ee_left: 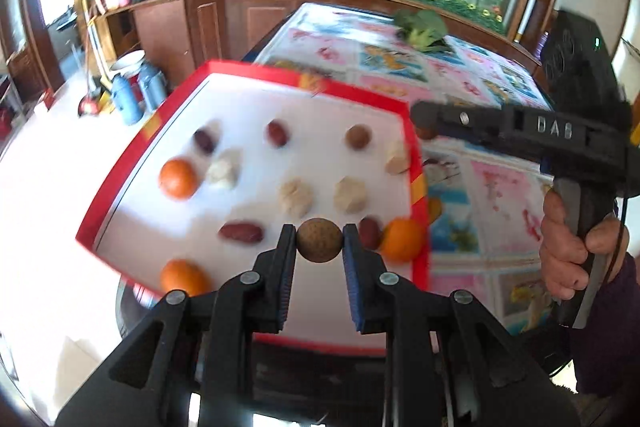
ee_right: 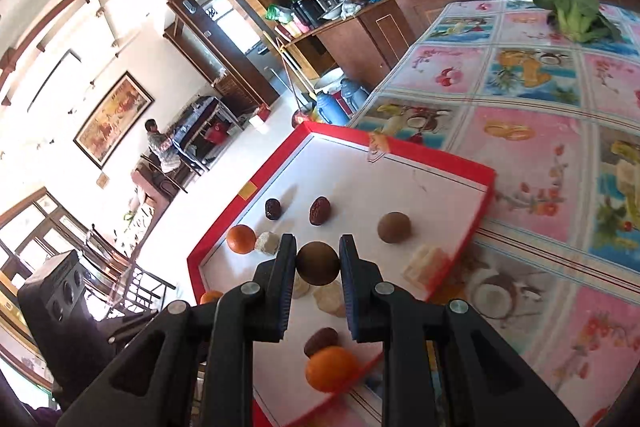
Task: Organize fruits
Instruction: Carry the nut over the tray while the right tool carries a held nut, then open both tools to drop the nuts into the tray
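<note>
In the left wrist view, your left gripper was clamped on a round brown fruit, pinched squarely between the two pads and held above the near edge of the red-rimmed tray. Below it lay oranges, dark red dates, pale lumpy pieces and another brown ball, spread apart on the white floor. The tray looked smeared, so you seemed to be mid-carry. Your right hand held the other tool at the tray's right edge; from here I cannot tell what it gripped.

In the right wrist view, your right gripper was closed on a darker round fruit, also over the tray, with a date and an orange just beneath.

Both fruits are near spheres, so no long axis or heading matters. I judge the step as transport; next you would need a free spot beside matching fruit, then a low, gentle release to stop rolling.
</note>
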A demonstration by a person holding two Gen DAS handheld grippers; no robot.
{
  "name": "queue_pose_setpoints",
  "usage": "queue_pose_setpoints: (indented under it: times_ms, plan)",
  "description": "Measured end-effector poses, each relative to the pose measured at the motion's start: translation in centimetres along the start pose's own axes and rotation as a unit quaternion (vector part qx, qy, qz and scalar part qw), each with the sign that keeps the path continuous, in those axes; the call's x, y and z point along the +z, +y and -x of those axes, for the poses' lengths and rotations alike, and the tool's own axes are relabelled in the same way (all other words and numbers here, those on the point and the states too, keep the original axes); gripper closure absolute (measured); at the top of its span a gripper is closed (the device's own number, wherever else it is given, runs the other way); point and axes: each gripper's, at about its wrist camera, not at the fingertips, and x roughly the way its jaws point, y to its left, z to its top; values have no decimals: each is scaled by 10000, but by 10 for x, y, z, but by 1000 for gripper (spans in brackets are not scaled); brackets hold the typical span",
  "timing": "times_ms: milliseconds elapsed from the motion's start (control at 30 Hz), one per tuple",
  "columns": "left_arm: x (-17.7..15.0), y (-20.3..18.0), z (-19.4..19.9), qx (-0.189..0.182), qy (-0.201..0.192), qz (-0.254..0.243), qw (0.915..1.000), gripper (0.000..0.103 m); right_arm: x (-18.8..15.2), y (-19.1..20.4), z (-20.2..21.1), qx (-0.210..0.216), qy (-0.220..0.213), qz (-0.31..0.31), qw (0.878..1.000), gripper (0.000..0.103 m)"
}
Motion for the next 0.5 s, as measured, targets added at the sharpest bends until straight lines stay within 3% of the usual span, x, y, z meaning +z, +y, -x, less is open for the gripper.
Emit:
queue_pose_setpoints:
  times_ms: [267,500]
  plan:
    - [-11,9,-10,-126,81,117,9998,78,-10,5,-36,-559,313,115,9979,83]
    - [-11,4,-21,90,92,-5,9999,78,-16,9,-49,-915,468,298,9943,83]
